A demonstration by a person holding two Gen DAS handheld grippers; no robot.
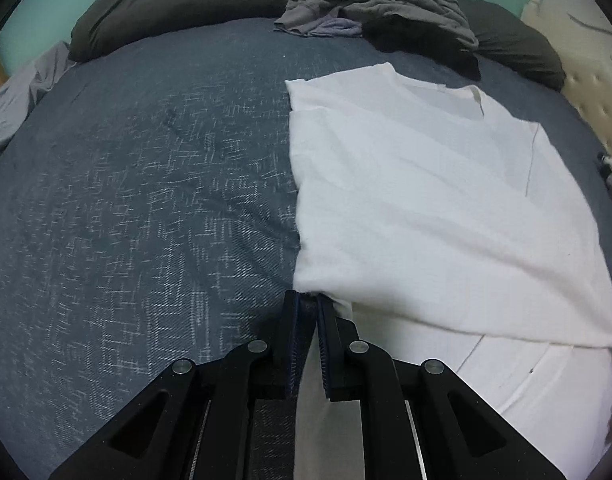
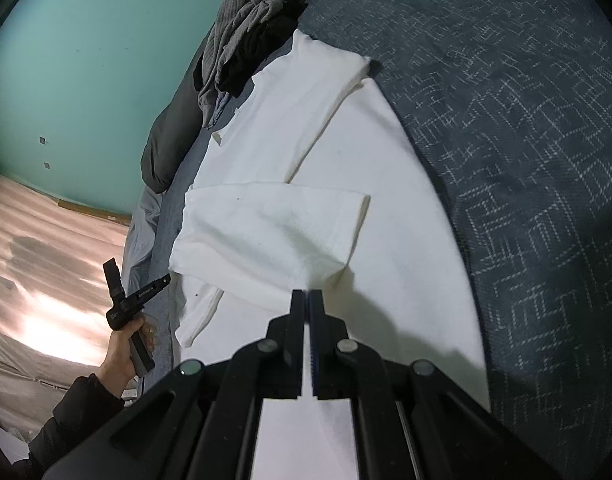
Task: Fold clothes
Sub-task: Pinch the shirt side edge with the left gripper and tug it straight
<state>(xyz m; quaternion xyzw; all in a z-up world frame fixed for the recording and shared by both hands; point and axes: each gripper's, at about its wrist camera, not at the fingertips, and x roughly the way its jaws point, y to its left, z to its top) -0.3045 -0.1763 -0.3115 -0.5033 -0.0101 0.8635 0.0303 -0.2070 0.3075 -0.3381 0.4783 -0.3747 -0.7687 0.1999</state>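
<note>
We are losing the white shirt's lower hem behind the left gripper and the frame edge.

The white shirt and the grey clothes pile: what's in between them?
Just a bare strip of blue bedspread separates the white shirt from the grey clothes pile, seen in the left wrist view.

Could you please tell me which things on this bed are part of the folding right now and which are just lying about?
In the job:
- white T-shirt, sleeves folded in
- left gripper, jaws pinching its edge
- right gripper, jaws shut above it

Lying about:
- grey clothes heap
- dark pillows
- blue bedspread
</note>
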